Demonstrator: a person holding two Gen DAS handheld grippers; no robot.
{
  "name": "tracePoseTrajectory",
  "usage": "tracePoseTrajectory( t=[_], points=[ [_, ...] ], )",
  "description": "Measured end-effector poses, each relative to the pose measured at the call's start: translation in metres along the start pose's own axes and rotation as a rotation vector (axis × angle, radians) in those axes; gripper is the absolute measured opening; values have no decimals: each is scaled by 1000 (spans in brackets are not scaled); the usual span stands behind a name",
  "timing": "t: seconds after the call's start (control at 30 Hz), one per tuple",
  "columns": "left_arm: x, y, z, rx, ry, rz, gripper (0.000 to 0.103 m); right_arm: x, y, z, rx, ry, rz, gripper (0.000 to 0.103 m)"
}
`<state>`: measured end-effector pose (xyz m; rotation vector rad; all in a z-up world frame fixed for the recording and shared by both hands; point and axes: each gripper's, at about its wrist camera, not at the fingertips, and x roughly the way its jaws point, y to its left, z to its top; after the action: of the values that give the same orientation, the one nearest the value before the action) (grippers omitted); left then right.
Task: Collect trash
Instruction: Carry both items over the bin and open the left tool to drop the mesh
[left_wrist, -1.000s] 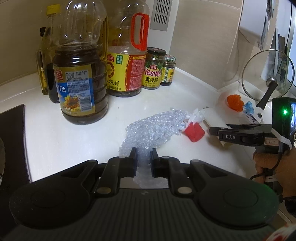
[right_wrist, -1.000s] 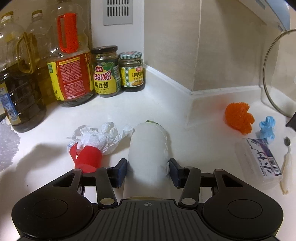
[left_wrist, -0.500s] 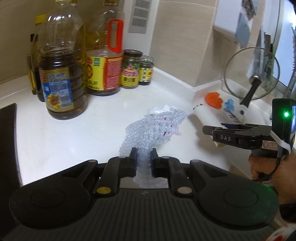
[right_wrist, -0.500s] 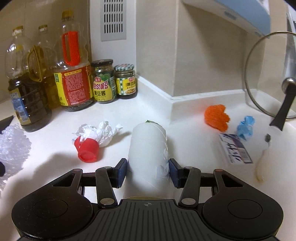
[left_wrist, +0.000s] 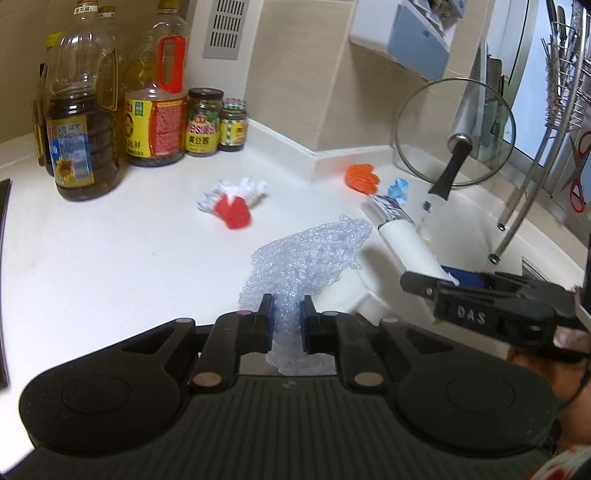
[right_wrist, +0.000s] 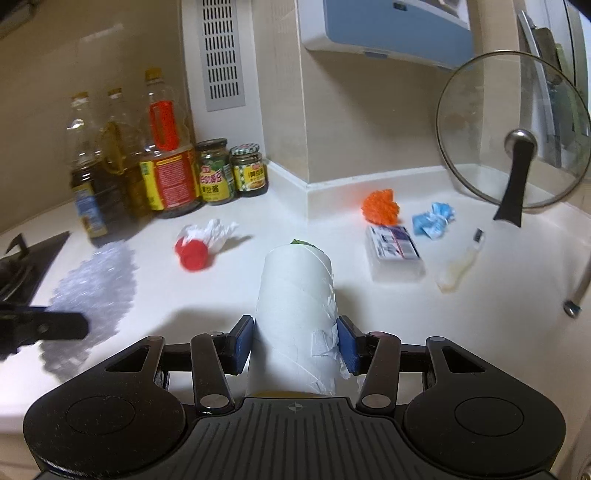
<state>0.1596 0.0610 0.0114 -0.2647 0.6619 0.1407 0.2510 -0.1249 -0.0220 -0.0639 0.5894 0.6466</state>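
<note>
My left gripper (left_wrist: 287, 318) is shut on a crumpled sheet of clear bubble wrap (left_wrist: 306, 258) and holds it above the white counter (left_wrist: 110, 251). My right gripper (right_wrist: 295, 343) is shut on a white paper tube (right_wrist: 295, 295), held above the counter; the tube also shows in the left wrist view (left_wrist: 410, 245). On the counter lie a red cap with crumpled white paper (right_wrist: 195, 249), an orange crumpled piece (right_wrist: 380, 206), a blue crumpled piece (right_wrist: 432, 219), a clear plastic box (right_wrist: 393, 253) and a small brush (right_wrist: 460, 264).
Oil bottles (left_wrist: 85, 140) and two jars (left_wrist: 205, 123) stand at the back left against the wall. A glass pot lid (right_wrist: 513, 136) leans at the back right. A black stove edge (right_wrist: 22, 266) lies at the left. A metal rack (left_wrist: 535, 162) stands far right.
Both grippers have lifted and pulled back from the counter with the bubble wrap and the paper tube still held. The red cap and white paper stay on the counter.
</note>
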Motion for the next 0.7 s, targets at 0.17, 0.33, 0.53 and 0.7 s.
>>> tracePoseTrajectory(
  t=[0.17,0.33,0.53,0.7],
  points=[
    [-8,-29,-25,-23,22,15,12,-31,-13,-25,-16,8,47,49],
    [-11,-42,-49,-38,65,27,12,-49,-16,-49,-22,20,71,49],
    [-3,-38,-71,-59,138,3,12,-59,-6,-74,-24,44,83,49],
    [8,-25,-90,-67,207,-15,12,-60,9,-91,-23,74,85,49]
  ],
)
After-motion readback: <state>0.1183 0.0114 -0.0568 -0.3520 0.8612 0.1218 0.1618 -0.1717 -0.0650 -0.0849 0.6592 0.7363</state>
